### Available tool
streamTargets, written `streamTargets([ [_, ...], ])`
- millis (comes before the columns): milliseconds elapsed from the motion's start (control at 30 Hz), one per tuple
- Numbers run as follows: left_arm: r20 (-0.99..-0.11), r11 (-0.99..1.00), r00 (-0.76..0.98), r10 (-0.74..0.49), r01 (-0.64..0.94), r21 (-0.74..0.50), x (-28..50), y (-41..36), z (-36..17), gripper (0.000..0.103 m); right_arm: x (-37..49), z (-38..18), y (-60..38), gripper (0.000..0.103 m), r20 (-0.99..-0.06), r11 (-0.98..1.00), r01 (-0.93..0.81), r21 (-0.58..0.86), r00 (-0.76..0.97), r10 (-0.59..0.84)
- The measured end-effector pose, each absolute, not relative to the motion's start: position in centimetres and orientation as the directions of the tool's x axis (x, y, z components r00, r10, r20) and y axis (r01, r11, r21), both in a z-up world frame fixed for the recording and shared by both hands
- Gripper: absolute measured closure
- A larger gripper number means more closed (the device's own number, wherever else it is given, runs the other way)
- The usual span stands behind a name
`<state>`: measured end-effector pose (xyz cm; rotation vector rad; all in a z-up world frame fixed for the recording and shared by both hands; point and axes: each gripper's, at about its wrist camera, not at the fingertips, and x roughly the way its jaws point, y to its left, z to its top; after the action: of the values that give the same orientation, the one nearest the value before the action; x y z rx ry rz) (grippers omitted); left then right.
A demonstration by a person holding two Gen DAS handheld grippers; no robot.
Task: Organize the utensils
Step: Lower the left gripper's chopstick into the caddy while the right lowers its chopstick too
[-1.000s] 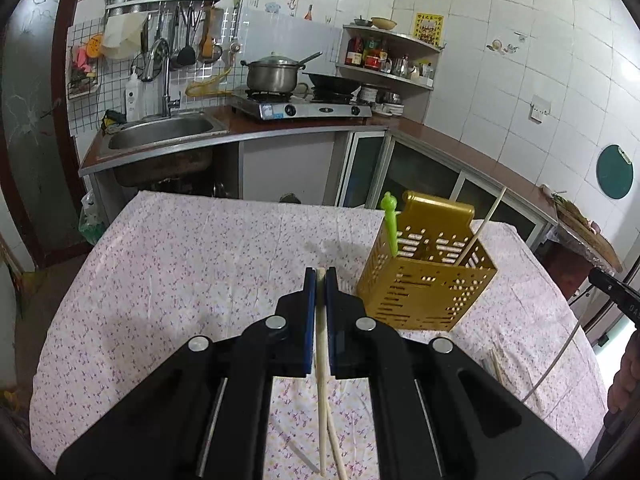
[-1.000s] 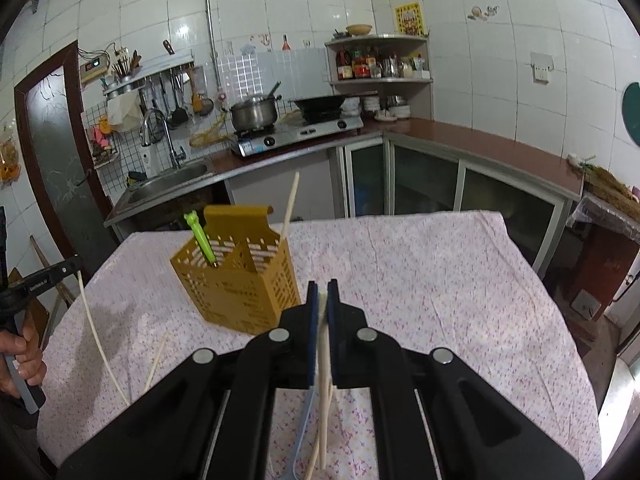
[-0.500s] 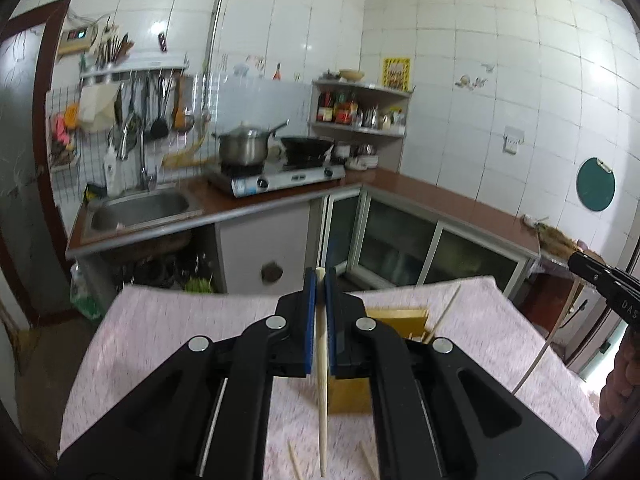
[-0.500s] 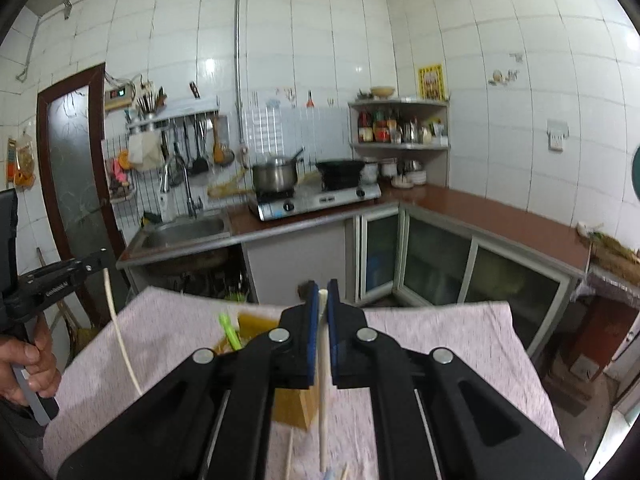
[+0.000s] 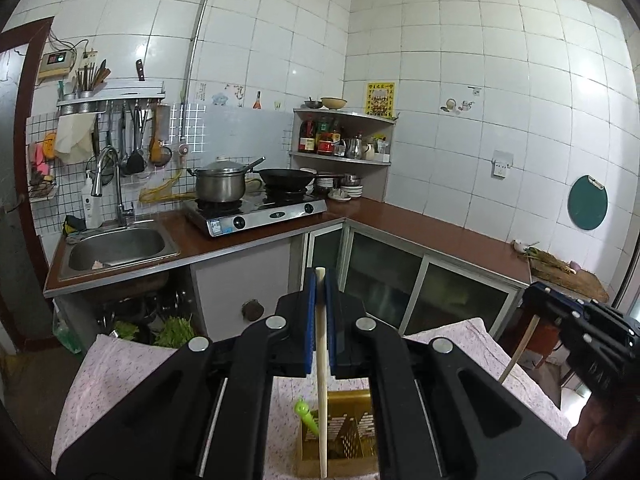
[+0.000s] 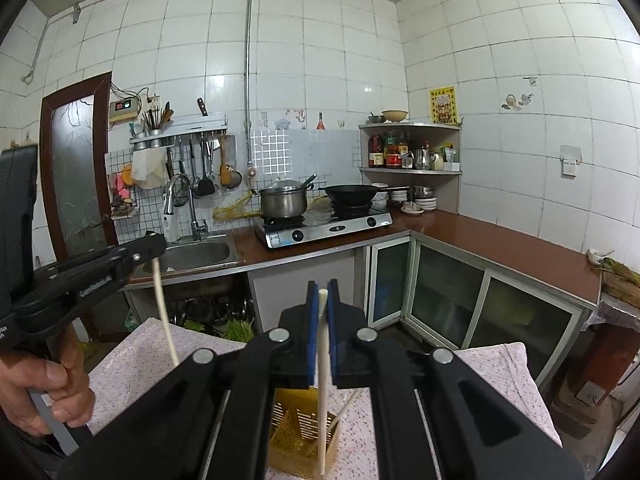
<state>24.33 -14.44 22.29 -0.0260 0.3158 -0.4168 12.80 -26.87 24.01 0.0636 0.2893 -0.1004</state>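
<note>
While each tool (image 5: 320, 280) (image 6: 322, 290) grips one chopstick (image 5: 321, 360) (image 6: 323, 360), one yellow caddy (image 5: 340, 432).

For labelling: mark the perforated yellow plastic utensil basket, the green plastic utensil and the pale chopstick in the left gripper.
yellow utensil basket (image 5: 356, 430), left wrist view, slotted wall.
green utensil (image 5: 306, 410), left wrist view, top end.
pale chopstick (image 5: 321, 344), left wrist view, mid-shaft.

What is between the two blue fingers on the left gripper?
A pale chopstick, pinched between the fingers of the left gripper. The left wrist view shows it hanging down toward the yellow holder.
</note>
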Motion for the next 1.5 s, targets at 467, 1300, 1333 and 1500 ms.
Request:
streamTargets([
  [467, -0.303, 0.925, 0.875, -0.377, 0.372, -0.079, 27.7, -16.1, 18.9, 0.1, 17.0, 22.0, -26.3, 0.098, -0.307, 0.994, 0.1, 0.052, 0.948, -0.079],
  [1300, -0.454, 0.944, 0.828, -0.329, 0.304, -0.129, 32.2, -14.8, 11.1, 0.089, 19.4, 15.2, -28.2, 0.098, -0.425, 0.974, 0.182, 0.137, 0.899, -0.108],
  [1333, -0.453, 0.947, 0.832, -0.319, 0.296, -0.125, 32.1, -14.6, 11.0, 0.079, 19.3, 15.2, -28.3, 0.097, -0.425, 0.973, 0.188, 0.132, 0.898, -0.115],
  [1500, -0.444, 0.958, 0.849, -0.287, 0.256, -0.129, 32.0, -12.8, 11.5, 0.068, 18.7, 15.9, -29.0, 0.097, -0.407, 0.97, 0.213, 0.122, 0.901, -0.147],
])
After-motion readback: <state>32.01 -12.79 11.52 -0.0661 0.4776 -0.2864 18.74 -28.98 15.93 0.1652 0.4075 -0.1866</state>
